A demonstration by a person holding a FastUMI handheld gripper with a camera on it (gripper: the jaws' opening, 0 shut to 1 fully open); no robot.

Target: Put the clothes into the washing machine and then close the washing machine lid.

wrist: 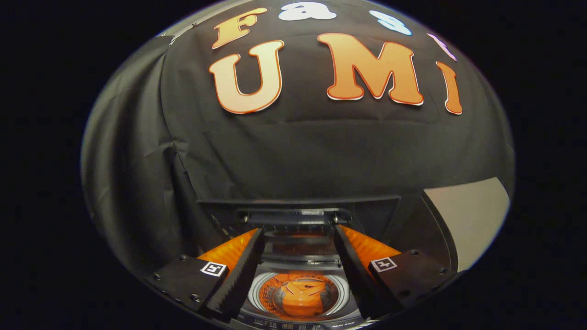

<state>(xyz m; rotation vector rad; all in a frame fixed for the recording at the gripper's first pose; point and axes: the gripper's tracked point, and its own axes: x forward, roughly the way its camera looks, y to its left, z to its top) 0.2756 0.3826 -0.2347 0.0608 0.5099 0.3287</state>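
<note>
My gripper (pixel 297 231) hangs above the washing machine, open, with nothing between its fingers. Between and below the fingers I look down into the machine's round drum (pixel 257 293). An orange shape (pixel 300 298) sits at the bottom of the drum; I cannot tell whether it is clothing or the drum's floor. The dark lid (pixel 298 206) stands raised at the back of the machine, just beyond the fingertips, with a handle bar (pixel 293 215) across it.
The booth's black cloth wall (pixel 298 151) rises close behind the raised lid. A pale panel (pixel 467 215) shows to the right of the machine. A strip of controls (pixel 298 325) runs along the machine's near edge.
</note>
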